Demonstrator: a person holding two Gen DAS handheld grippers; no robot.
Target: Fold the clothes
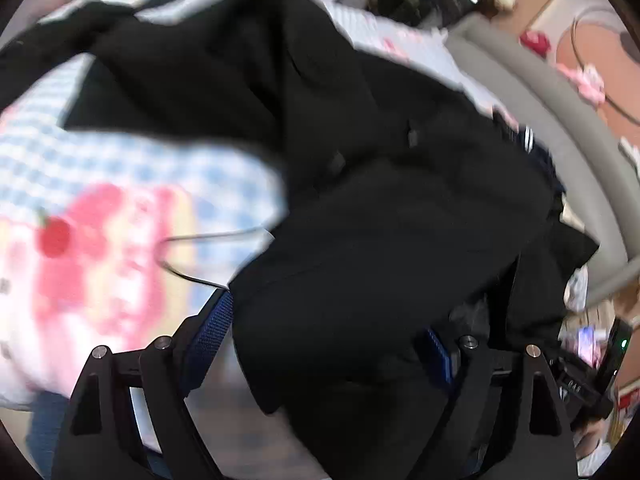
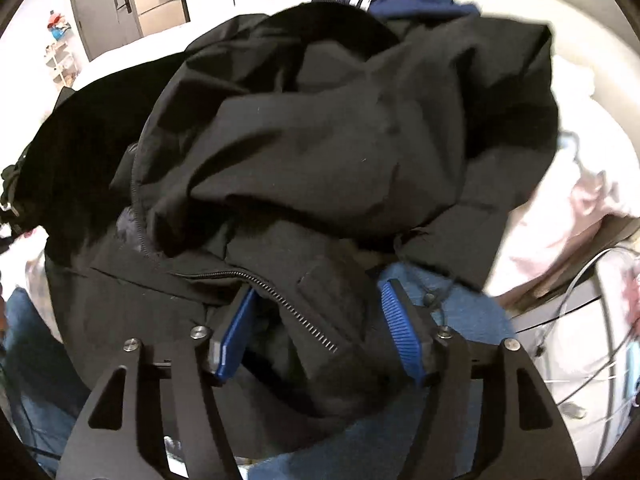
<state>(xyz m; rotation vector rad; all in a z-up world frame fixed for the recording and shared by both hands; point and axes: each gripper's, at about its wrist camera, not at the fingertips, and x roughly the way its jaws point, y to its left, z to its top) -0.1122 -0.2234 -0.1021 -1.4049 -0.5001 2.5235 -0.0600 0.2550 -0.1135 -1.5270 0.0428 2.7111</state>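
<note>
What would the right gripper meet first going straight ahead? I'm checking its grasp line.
The black jacket: its zipper edge already lies between the right gripper fingers, which stand apart. Depth is unclear, but nothing else lies ahead.

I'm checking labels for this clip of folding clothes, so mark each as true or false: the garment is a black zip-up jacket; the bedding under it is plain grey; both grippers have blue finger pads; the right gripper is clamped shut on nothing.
1. The garment is a black zip-up jacket. True; its zipper shows.
2. The bedding is plain grey. False: the bedspread is blue-and-white checked with a pink and red print.
3. Both grippers have blue pads. True: left gripper, right gripper.
4. The right gripper is shut on nothing. False: it stands open, jacket fabric between its fingers.
</note>
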